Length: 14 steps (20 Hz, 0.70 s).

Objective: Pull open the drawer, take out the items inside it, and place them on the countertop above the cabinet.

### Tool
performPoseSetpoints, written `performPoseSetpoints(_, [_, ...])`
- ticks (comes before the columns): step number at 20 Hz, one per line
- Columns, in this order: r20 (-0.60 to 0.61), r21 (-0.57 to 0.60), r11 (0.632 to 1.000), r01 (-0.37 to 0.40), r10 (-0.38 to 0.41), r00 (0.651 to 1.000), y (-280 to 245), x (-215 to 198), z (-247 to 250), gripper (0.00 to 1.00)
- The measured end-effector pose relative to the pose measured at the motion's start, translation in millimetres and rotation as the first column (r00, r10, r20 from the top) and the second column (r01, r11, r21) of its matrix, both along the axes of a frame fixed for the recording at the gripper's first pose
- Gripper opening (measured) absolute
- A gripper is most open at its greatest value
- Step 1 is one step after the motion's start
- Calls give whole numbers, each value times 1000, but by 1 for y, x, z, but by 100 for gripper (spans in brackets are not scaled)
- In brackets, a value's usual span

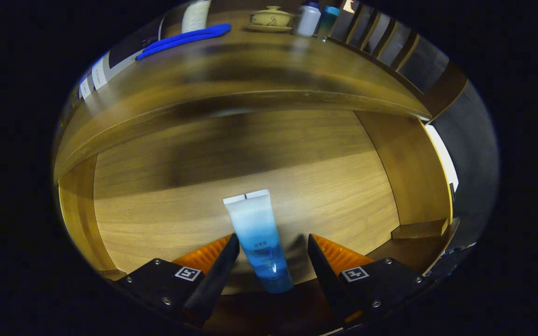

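The wooden drawer [166, 205] is pulled open below the countertop [259, 65]. A white-to-blue squeeze tube [258, 238] lies on the drawer's floor, its flat sealed end pointing away from me and its cap end toward me. My gripper [273, 247] hangs over the drawer, open, with the tube's lower half lying between the two fingers. The left finger is close beside the tube, while the right finger stands a clear gap away. Neither finger presses on it.
On the countertop lie a blue elongated object [185, 39], a lidded ceramic bowl on a saucer [271, 18], a white bottle [307, 18] and a teal bottle [327, 21]. A slatted wooden rack [385, 42] stands at the right. Drawer walls [414, 172] bound both sides.
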State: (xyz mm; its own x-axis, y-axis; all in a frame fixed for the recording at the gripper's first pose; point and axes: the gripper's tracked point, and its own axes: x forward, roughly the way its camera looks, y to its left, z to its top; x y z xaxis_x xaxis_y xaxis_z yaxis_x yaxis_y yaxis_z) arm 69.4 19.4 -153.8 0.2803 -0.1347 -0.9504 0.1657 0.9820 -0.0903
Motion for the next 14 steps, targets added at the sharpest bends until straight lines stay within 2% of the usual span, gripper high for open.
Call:
performPoseSetpoints(5, [-25, 70, 998, -3, 5, 1000, 9, 1, -3, 87])
performPoseSetpoints(7, [-35, 101, 995, -16, 19, 999, 16, 2, -7, 76])
performPoseSetpoints(8, [-36, 100, 995, -19, 23, 999, 17, 2, -2, 63])
performPoseSetpoints(11, [-20, 94, 996, 7, -5, 1000, 18, 0, -4, 53])
performPoseSetpoints(14, [31, 103, 995, -13, 10, 999, 23, 7, -1, 45])
